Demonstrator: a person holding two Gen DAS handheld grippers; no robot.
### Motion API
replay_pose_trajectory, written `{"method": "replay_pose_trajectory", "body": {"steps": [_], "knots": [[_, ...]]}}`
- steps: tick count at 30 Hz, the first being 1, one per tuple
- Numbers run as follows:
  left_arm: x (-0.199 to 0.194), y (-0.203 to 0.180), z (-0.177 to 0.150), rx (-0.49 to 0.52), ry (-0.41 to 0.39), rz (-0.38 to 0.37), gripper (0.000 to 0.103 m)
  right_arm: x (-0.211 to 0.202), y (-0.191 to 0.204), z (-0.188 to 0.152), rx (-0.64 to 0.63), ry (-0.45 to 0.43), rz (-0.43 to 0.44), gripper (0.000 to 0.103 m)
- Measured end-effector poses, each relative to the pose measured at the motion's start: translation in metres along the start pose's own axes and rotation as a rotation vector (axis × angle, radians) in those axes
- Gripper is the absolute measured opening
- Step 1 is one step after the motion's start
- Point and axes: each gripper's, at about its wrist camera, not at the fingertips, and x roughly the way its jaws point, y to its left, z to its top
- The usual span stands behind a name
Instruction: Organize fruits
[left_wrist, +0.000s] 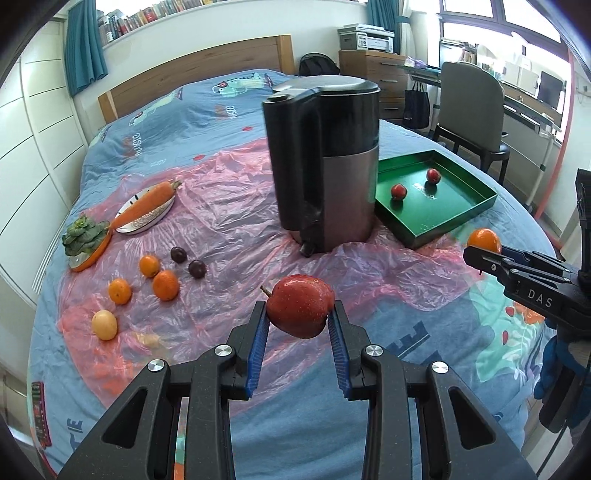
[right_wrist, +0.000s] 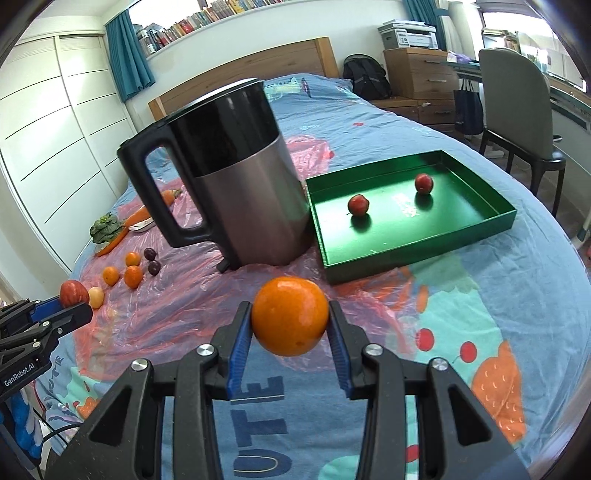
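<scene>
Left gripper (left_wrist: 300, 314): your jaws pinch the apple (left_wrist: 300, 311).
Right gripper (right_wrist: 290, 320): pinching the orange (right_wrist: 290, 320).
Tray (right_wrist: 417, 247): far right, two red fruits, perhaps plums.

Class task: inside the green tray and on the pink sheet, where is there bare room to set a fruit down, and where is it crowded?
Green tray: bare along its near wall and left side; two red fruits sit mid-floor and toward the back. Pink sheet: bare between the kettle and the carrot plate. Crowded: the oranges and dark plums at left.
</scene>
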Motion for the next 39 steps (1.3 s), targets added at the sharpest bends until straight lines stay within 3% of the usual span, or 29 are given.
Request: {"method": "replay_pose_trajectory", "body": {"steps": [17, 26, 39], "knots": [[0.050, -0.106, 0.059, 0.144, 0.027, -0.160, 0.028, 0.029, -0.098, 0.041, 0.061, -0.010, -0.100, 0.010], [0.094, -0.144, 0.092, 0.191, 0.038, -0.192, 0.028, 0.063, -0.131, 0.073, 0.056, -0.010, -0.129, 0.010], [0.163, -0.159, 0.128, 0.196, 0.071, -0.177, 0.028, 0.118, -0.154, 0.116, 0.000, 0.000, -0.189, 0.010]]}}
